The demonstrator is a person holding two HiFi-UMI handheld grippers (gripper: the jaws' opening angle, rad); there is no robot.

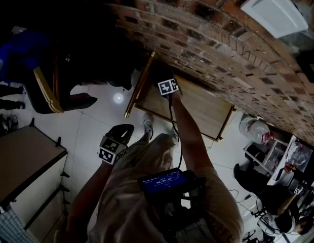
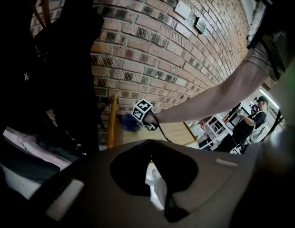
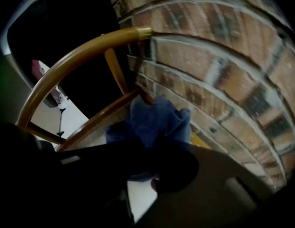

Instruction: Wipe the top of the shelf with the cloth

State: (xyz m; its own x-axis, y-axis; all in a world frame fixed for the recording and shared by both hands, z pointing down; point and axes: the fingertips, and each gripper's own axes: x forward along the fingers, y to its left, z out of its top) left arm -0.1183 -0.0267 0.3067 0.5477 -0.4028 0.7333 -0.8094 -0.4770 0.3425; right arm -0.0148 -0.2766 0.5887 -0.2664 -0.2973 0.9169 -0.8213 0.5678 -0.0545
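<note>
At the shelf (image 1: 197, 108) by the brick wall (image 1: 238, 49), blue cloth (image 3: 157, 120) pinched tight in right gripper (image 3: 153, 148); left gripper (image 2: 148, 144) closed, empty

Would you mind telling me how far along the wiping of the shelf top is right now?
Done: the right gripper has the crumpled blue cloth clamped. In hand: it is at the light wooden shelf top's corner by the red brick wall. Left: the board's long stretch beyond; no wiped area can be told. The left gripper hangs back, shut, empty.
</note>
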